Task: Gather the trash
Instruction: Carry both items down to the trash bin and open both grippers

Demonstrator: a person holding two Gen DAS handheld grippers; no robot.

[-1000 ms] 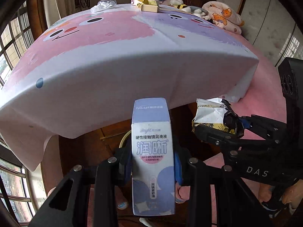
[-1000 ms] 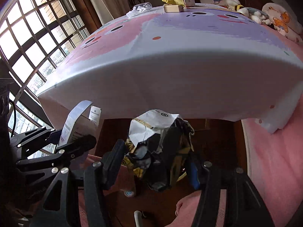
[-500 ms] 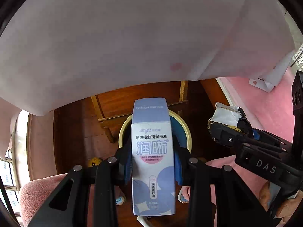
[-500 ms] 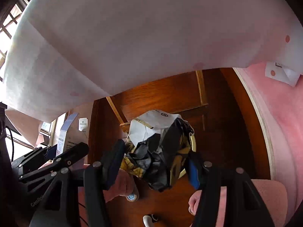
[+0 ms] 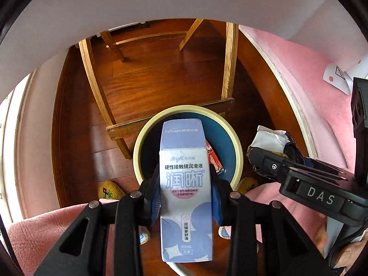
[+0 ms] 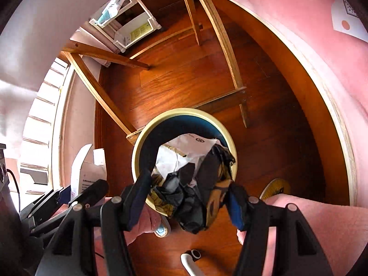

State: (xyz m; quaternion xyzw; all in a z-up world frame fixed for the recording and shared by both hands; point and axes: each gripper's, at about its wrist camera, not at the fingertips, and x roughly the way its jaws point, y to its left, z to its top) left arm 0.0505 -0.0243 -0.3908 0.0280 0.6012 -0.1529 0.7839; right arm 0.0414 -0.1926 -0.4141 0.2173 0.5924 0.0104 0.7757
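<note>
My left gripper [image 5: 185, 191] is shut on an upright pale blue and white carton [image 5: 185, 184], which hangs right over a round bin [image 5: 184, 108] with a cream rim and a dark blue inside. A red packet [image 5: 215, 161] lies in the bin. My right gripper [image 6: 188, 195] is shut on a crumpled black, gold and white wrapper [image 6: 191, 179], also above the bin [image 6: 184, 110], near its front edge. In the left wrist view the wrapper [image 5: 269, 138] shows just right of the bin. In the right wrist view the carton [image 6: 87, 172] shows at the left.
The bin stands on a wooden floor against the table's light wooden frame [image 5: 227, 57]. The white tablecloth hangs overhead. A pink cover [image 5: 310, 73] curves along the right. Yellow knitted slippers [image 5: 108, 189] and a person's pink-clad legs [image 5: 46, 225] flank the bin. A white rack [image 6: 128, 27] stands farther back.
Both grippers have sunk from tabletop height to below the tablecloth's edge and tipped downward over the bin. Each still grips its item as before.
</note>
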